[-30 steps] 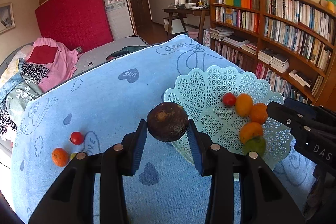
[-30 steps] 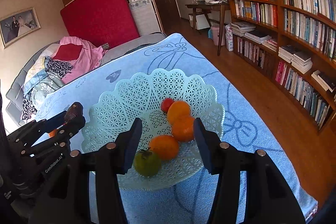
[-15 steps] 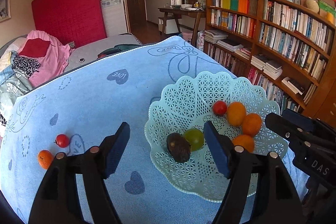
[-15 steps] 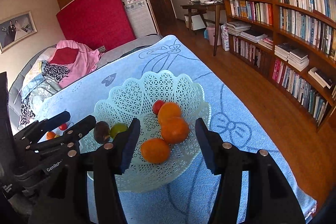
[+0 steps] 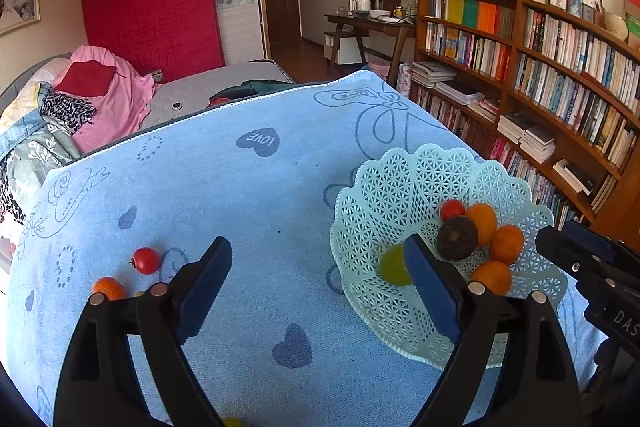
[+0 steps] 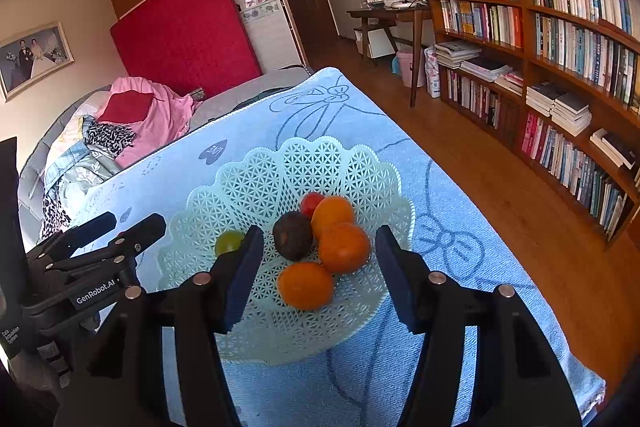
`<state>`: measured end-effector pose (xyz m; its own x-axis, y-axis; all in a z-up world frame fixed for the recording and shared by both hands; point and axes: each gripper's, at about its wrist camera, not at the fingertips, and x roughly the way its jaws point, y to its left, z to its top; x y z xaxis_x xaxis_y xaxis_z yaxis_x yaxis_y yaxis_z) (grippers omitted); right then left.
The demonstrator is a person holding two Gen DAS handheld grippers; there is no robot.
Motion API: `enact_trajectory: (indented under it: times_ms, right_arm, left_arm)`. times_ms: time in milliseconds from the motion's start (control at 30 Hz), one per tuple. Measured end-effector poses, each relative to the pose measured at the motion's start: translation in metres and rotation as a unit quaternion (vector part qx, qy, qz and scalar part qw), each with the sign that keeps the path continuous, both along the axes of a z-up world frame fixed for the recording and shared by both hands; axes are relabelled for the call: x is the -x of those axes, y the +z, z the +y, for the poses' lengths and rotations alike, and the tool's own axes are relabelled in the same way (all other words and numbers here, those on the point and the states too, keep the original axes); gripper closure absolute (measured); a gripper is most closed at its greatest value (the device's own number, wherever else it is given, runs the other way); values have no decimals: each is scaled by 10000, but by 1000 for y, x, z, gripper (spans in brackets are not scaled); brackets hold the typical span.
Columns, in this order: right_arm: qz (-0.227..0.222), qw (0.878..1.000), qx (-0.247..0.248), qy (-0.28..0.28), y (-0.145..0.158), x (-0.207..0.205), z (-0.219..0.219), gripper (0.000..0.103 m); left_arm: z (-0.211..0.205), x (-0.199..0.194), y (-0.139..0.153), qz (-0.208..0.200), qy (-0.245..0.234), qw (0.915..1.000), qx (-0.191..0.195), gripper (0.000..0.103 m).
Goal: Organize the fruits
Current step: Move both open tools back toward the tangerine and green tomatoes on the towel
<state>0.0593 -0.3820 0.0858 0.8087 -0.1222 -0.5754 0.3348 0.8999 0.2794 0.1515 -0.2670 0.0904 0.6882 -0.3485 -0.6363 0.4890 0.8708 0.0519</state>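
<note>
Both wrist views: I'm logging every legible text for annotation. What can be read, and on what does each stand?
"GenRobot.AI": on the left gripper body.
"DAS": cut off, on the right gripper's body at the left view's edge.
"LOVE": upside down in a heart on the blue cloth.
Small label at the right view's left edge: too small.
Book spines: too small.

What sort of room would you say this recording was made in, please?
Most likely a lived-in bedroom that doubles as a study: a bed piled with clothes, a long wooden bookshelf packed with books, and a desk near the door.

Beyond your blue cloth's (image 5: 248, 195) far edge lies a pink garment (image 5: 114, 99); a red mattress (image 5: 154, 13) leans behind, and bookshelves (image 6: 560, 39) line your right.
</note>
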Motion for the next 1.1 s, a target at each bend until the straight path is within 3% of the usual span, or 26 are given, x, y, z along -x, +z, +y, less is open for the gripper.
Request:
enact_trajectory:
  times_ms: [1100]
  right_arm:
    - [1, 9981, 61, 606, 5, -9, 55, 33]
  left_arm:
    - [44, 7, 6, -282, 402, 9986, -201, 11]
